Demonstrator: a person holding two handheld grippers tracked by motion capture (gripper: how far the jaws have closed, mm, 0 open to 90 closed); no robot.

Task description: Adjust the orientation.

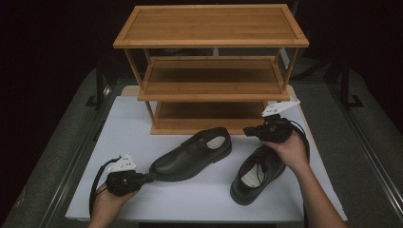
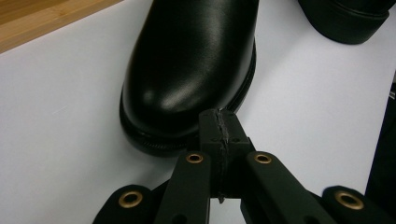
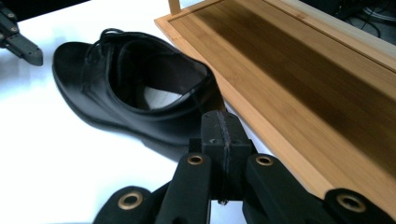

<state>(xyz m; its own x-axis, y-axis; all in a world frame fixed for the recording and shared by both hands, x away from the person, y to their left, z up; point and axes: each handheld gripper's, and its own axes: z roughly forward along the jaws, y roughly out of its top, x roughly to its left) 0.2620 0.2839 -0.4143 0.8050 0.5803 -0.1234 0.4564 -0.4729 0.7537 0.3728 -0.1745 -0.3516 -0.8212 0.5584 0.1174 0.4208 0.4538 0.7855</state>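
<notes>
On the white counter [image 1: 142,114], the glossy black leather shoe [image 1: 192,153] lies centre, toe at eight o'clock. Left tool [image 1: 151,177], pinched shut and empty, touches the toe; right tool [image 1: 248,130], shut, empty, nears the heel. I'd push evenly toward the bamboo three-tier rack [image 1: 209,71].

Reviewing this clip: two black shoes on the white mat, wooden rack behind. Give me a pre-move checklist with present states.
1. Left gripper shut with nothing between its jaws: ok.
2. Left gripper at the toe of the left shoe: ok; whether it touches, cannot tell.
3. Right gripper shut with nothing between its jaws: ok.
4. Right gripper near the left shoe's heel, in front of the rack's bottom shelf: ok; contact cannot tell.
5. Rack shelves free for shoes: ok.
6. Right shoe rests upright on the mat: ok.
</notes>
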